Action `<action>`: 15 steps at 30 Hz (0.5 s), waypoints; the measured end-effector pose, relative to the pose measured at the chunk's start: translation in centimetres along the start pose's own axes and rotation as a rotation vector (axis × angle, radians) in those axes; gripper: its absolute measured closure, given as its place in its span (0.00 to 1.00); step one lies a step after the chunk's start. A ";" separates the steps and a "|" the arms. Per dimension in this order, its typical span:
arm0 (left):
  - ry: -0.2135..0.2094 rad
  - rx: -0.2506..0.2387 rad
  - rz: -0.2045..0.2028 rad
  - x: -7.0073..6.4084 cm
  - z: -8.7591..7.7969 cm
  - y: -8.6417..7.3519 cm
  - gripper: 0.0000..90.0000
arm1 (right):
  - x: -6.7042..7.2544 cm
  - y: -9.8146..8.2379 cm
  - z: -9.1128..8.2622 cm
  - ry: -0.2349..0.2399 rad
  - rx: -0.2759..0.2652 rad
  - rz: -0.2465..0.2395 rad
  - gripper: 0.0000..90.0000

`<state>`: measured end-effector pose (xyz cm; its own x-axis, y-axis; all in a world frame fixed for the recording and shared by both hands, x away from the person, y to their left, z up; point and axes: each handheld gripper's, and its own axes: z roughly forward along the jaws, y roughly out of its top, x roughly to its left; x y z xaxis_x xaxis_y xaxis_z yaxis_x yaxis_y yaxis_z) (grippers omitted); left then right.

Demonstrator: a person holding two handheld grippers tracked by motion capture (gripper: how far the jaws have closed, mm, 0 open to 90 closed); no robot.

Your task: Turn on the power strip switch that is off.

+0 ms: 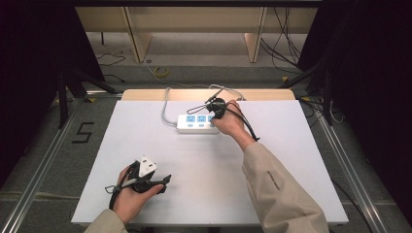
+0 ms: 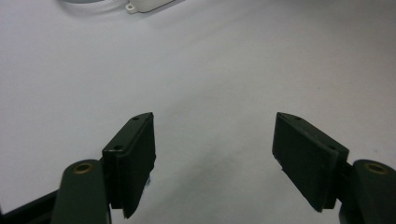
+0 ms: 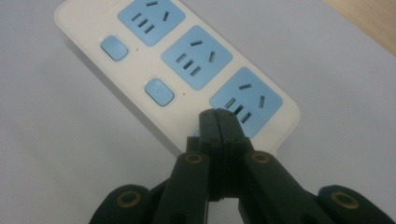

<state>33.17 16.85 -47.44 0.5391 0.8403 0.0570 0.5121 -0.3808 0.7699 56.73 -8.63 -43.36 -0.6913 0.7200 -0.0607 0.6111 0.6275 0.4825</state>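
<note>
Where the fixed camera looks down on the white table [image 1: 145, 136], we see a white power strip [image 1: 197, 123] with three blue sockets lying near the far edge, its pale cord [image 1: 166, 109] looping back toward the wooden strip behind. Our right gripper [image 1: 212, 112] hangs over the strip's right end, the hand and beige sleeve [image 1: 277, 189] reaching across the table. Our left gripper [image 1: 158, 183] rests low at the near edge, well apart from the strip, with nothing lying between them. Beyond the table, cables and a yellow coil [image 1: 162, 72] lie on the floor.

In the left gripper view, the left gripper [image 2: 214, 154] has its jaws spread wide over bare tabletop with nothing between them; a corner of the power strip [image 2: 148, 4] shows at the top edge.

In the right gripper view, the right gripper [image 3: 219, 122] is clenched tight, pads pressed together and empty, its tip at the nearest of the three blue buttons, hiding it. The other two blue buttons [image 3: 159, 91] lie clear beside their sockets [image 3: 196, 57].
</note>
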 end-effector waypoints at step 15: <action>0.001 0.002 0.004 0.1 -0.1 0.0 0.33 | 0.1 0.2 0.4 -0.004 0.005 0.004 1.00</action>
<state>33.17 16.92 -47.39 0.5405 0.8391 0.0610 0.5110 -0.3850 0.7686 56.91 -8.35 -43.64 -0.6874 0.7236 -0.0625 0.6155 0.6261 0.4787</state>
